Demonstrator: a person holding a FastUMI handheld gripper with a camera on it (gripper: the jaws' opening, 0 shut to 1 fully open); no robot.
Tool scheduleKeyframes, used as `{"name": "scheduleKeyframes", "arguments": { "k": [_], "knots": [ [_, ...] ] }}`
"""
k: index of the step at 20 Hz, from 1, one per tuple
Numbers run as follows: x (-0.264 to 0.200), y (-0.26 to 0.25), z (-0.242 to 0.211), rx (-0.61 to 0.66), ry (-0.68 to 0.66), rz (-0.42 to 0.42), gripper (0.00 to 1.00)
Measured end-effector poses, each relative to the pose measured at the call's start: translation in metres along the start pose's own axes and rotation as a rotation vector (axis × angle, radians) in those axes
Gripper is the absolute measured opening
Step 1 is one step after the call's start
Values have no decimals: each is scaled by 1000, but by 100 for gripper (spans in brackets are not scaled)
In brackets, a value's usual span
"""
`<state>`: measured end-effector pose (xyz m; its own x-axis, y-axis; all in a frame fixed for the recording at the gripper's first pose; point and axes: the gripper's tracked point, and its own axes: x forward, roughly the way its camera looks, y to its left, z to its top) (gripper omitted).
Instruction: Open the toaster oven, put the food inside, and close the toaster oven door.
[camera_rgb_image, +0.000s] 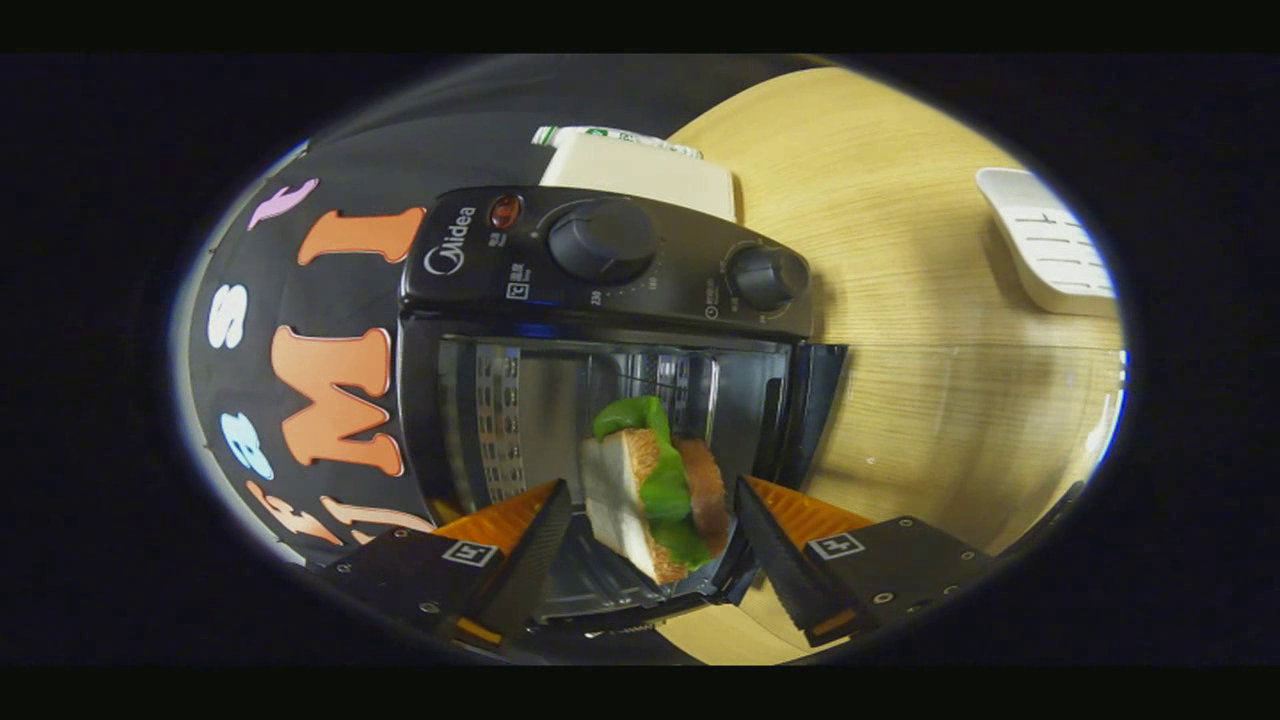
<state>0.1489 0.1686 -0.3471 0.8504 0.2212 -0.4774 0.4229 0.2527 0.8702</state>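
Toaster oven (600, 330) w/ door down, cavity just ahead of claw (652, 520). Sandwich (655, 490) sits between the fingers at the oven mouth — fingers spread, apparently not pressing it; prob. released so the rack carries it. Door not yet closed.
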Motion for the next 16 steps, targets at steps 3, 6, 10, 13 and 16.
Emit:
{"name": "scheduleKeyframes", "arguments": {
  "k": [3, 6, 10, 13, 16],
  "knots": [
    [-11, -5, -11, -53, 48, -12, 98],
    [-52, -21, -19, -201, 87, -47, 98],
    [-125, -34, -19, -487, 109, -76, 98],
    [-163, -44, -10, -694, 100, -118, 98],
    [-185, -72, -3, -899, 117, -175, 98]
  ]
}}
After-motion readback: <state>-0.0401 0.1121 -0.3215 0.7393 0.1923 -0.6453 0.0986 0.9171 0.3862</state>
